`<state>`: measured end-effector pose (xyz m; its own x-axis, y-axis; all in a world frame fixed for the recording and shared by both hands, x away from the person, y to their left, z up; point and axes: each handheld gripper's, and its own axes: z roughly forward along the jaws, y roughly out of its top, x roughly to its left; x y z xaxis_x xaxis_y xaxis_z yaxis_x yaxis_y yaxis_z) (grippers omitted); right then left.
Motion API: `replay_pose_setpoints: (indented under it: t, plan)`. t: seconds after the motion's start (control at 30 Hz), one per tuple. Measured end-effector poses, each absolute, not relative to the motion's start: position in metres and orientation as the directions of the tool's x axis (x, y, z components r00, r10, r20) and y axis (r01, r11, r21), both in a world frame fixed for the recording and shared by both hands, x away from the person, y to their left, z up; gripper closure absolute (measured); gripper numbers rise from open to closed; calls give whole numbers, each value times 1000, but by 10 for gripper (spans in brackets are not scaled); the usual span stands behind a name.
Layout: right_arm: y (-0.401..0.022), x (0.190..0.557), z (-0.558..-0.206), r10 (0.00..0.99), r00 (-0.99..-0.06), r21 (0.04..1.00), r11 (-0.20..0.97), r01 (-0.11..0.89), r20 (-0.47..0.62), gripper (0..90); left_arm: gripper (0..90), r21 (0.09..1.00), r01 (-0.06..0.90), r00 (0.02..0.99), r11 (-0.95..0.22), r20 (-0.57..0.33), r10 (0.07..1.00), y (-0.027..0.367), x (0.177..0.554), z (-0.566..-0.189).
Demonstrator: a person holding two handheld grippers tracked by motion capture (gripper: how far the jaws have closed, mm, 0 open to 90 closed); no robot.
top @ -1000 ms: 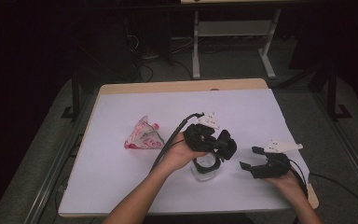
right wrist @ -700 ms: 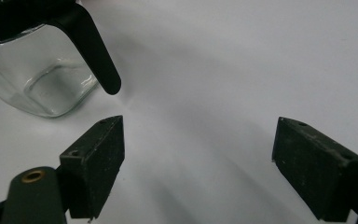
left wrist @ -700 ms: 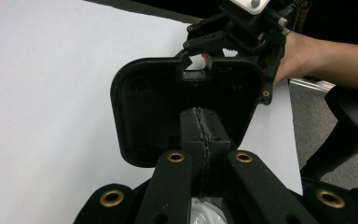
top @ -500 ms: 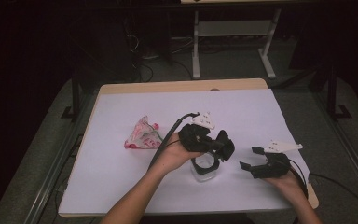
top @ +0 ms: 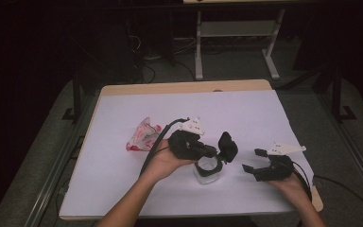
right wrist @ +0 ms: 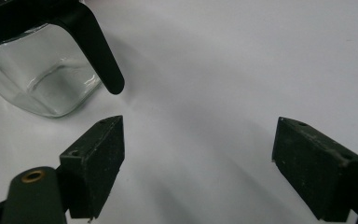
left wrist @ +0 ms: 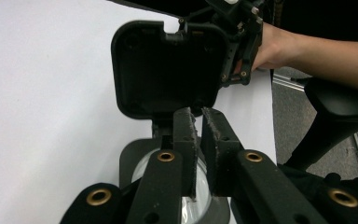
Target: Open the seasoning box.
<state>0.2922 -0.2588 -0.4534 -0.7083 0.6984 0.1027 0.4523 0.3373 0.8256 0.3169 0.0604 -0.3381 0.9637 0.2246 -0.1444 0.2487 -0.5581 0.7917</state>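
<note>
High view is showing me the glass jar sitting near the table's near-middle, its black hinged lid standing open. My left gripper is hovering at the hinge, jaws having just been opening a crack, nothing between them. My right gripper is waiting wide and empty. Glass feels slippery, rigid, breakable; I'm judging the 4 flat walls safest.

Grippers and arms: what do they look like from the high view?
Both are black two-jaw tools. The left gripper trails a black cable; so does the right gripper. Each carries a pale three-cornered plate on top. Brass-coloured pivots show in the gripper views. Forearms are bare, no sleeves.
</note>
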Motion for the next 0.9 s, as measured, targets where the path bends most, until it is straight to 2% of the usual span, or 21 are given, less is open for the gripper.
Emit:
replay_pose_setpoints:
  t: [0.37,0.57,0.9]
  plan:
    - [-259,292,-454,702,-705,824,337,456,103,164,688,783,242,964,-572,-131,230,84,305,-346]
    - [-259,292,-454,700,-707,824,339,454,102,164,566,781,217,970,-586,-106,219,95,298,-350]
    - [-259,292,-454,702,-705,825,337,454,101,165,506,768,225,966,-600,-97,239,114,289,-361]
